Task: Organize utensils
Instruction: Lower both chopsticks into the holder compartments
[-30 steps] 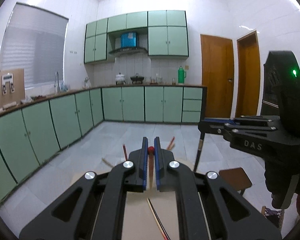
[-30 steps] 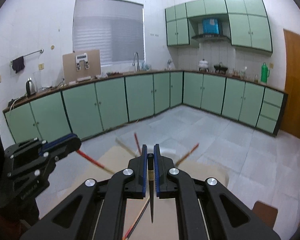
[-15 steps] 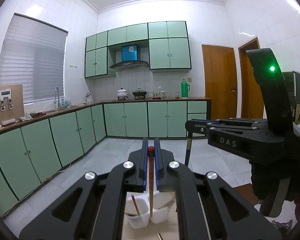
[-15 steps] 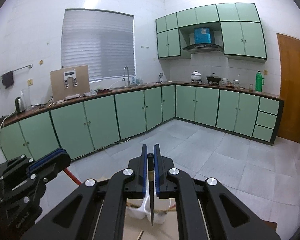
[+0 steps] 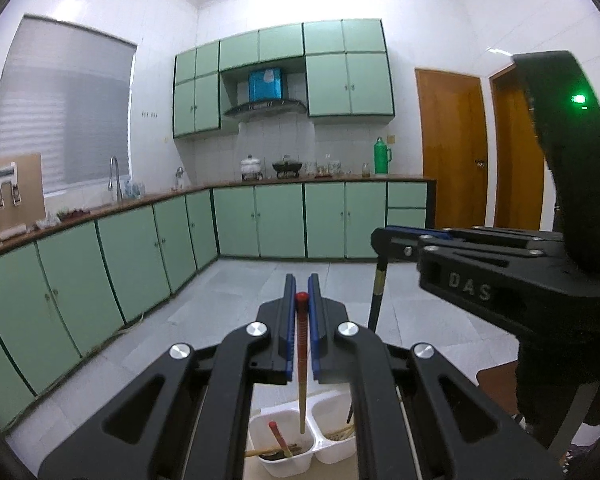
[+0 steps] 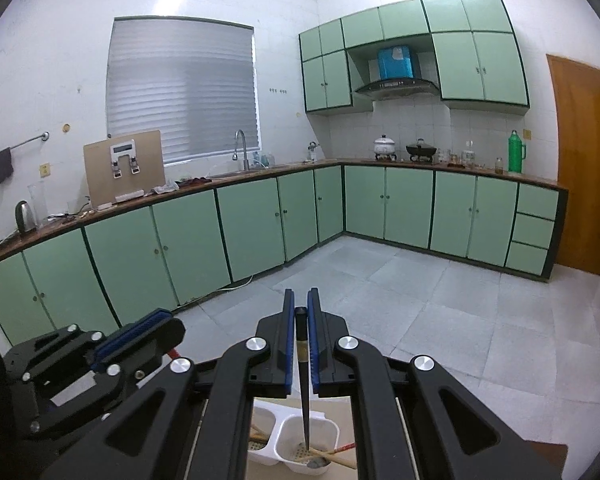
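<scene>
Our left gripper [image 5: 300, 300] sits low-centre, jaws pinched nearly closed; our right gripper [image 6: 301, 312] does likewise, both level.

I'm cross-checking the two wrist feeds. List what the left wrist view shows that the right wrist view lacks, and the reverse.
Left wrist only: the left gripper shut on a red-tipped wooden chopstick, pointing into the left compartment of the white plastic two-compartment holder.

Right wrist only: the right gripper shut on a dark tapered chopstick, hanging over the right compartment; also a kettle.

Both: the holder with chopsticks already inside, and the green cabinets.
</scene>
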`<state>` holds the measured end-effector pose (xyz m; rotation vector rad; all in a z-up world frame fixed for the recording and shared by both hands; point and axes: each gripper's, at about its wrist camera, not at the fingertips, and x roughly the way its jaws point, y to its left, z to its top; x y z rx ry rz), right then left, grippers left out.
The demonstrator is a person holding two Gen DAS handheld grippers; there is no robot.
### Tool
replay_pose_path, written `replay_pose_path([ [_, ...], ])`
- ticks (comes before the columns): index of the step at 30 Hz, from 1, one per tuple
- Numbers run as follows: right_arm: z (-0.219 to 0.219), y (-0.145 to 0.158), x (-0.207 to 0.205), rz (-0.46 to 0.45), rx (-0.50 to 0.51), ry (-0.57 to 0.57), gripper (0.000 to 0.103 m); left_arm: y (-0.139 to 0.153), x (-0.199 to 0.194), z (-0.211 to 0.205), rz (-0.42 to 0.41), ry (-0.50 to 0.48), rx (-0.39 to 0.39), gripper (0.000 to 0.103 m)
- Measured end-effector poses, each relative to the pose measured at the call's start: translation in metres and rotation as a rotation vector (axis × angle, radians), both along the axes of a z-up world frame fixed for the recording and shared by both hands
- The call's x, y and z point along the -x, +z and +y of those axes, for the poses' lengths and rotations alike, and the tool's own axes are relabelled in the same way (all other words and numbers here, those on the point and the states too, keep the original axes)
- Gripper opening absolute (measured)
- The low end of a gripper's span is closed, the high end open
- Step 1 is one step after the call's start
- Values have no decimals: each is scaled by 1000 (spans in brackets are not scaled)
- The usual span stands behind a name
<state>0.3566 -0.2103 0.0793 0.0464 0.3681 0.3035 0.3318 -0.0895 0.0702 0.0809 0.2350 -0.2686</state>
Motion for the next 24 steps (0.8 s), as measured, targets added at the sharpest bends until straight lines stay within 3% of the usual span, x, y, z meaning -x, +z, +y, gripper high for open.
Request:
replay_pose_path([
  [18, 1, -80, -15, 159, 9, 5, 7, -78, -36, 32, 178, 20, -14, 5],
  [24, -10, -86, -9, 172, -8, -17, 14, -83, -29, 38, 172, 24, -10, 7],
])
